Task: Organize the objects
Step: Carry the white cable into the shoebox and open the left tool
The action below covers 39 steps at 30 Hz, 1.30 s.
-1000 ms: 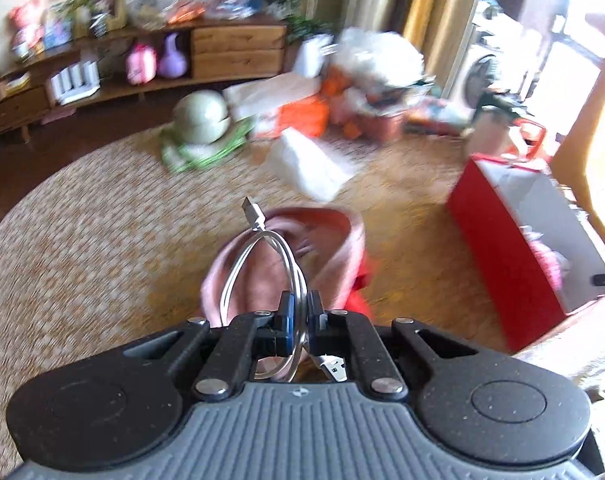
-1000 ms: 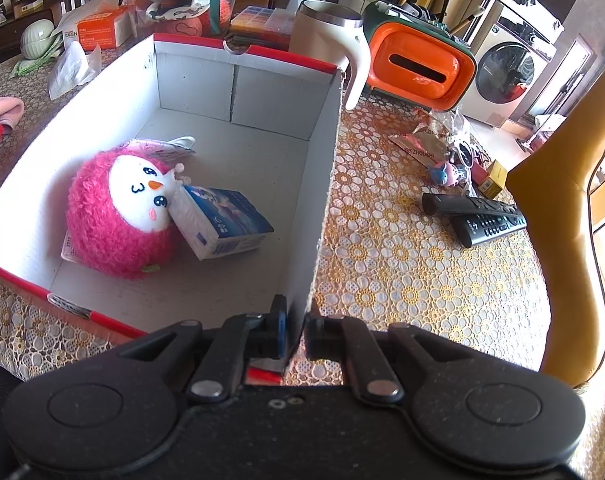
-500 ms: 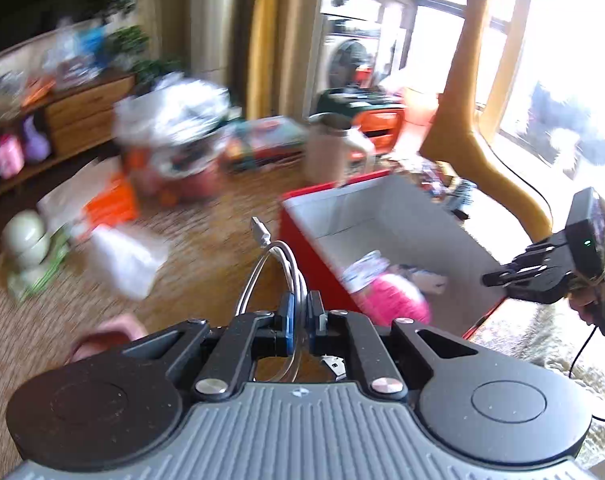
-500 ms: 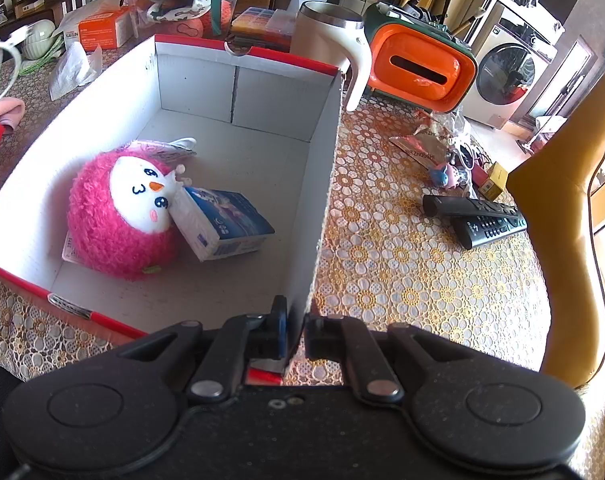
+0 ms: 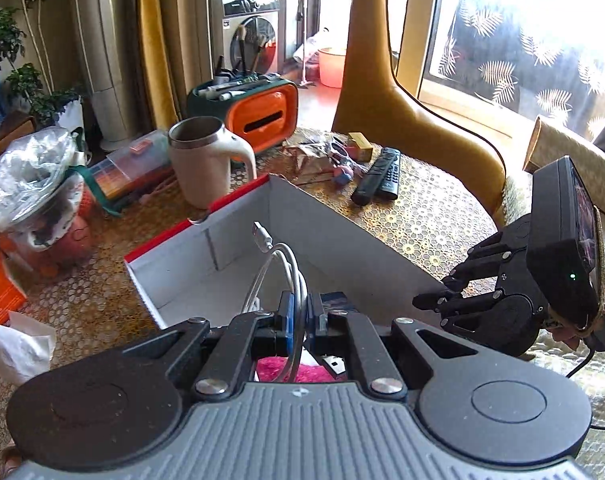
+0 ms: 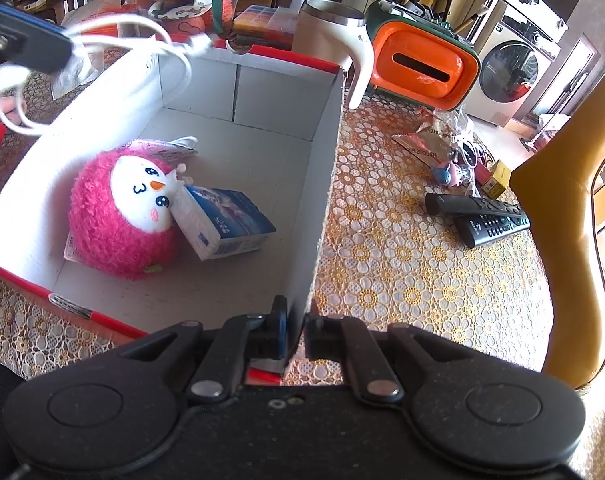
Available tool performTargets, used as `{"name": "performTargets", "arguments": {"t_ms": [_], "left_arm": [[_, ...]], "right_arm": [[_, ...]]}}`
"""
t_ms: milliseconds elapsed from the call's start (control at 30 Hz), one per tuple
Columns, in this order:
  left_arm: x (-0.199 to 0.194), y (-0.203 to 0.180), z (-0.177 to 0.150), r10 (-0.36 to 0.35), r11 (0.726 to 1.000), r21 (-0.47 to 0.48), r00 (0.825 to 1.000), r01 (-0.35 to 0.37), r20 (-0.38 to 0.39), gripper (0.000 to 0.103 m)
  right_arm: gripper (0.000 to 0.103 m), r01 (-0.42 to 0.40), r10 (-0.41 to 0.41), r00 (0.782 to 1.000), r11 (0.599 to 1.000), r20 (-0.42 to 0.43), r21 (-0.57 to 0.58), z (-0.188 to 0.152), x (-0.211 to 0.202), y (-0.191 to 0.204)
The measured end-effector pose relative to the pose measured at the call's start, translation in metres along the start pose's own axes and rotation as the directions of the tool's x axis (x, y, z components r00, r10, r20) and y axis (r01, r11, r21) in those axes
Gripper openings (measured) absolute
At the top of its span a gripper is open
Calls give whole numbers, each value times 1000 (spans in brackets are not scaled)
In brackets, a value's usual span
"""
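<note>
Two tongs work at the red-edged box [image 6: 326,184]: left tongs [image 5: 298,322] grasp a coiled white USB cable [image 5: 280,264] above it, right tongs [image 6: 296,330] clench its wall.

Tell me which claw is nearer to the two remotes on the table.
Right. The right claw pinches the box wall on the remotes' side; the left claw, holding the cable, hangs over the box's far side.

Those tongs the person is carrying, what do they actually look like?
Both are matte black plastic. The left tongs have blue pads, silver pivot screws, two round discs and a ribbed grey body. The right tongs look the same; from the left view they carry a boxy black unit with a green light and a trailing black cable.
</note>
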<state>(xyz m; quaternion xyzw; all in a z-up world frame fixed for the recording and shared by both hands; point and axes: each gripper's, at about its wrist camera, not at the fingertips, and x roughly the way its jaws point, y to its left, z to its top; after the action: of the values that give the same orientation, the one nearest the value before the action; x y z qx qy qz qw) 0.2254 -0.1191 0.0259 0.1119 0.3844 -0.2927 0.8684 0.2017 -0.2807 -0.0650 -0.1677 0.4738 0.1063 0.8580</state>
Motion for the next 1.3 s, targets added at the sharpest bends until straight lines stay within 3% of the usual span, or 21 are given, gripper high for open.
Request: {"name": "performTargets", "arguments": {"t_ms": [167, 500, 1033, 1300], "left_arm": [[32, -21, 6, 1, 997, 74, 999, 2, -42, 5], [81, -28, 2, 0, 998, 63, 993, 8, -118, 5], [105, -24, -12, 15, 999, 34, 982, -9, -191, 7], [94, -20, -14, 8, 1000, 14, 985, -6, -170, 35]], "right_arm": [[7, -7, 7, 1000, 1000, 2, 3, -1, 0, -1], [6, -12, 12, 1000, 1000, 6, 8, -2, 1, -2], [6, -8, 8, 1000, 1000, 6, 7, -1, 0, -1], [6, -6, 6, 1000, 1000, 4, 4, -2, 0, -1]]}}
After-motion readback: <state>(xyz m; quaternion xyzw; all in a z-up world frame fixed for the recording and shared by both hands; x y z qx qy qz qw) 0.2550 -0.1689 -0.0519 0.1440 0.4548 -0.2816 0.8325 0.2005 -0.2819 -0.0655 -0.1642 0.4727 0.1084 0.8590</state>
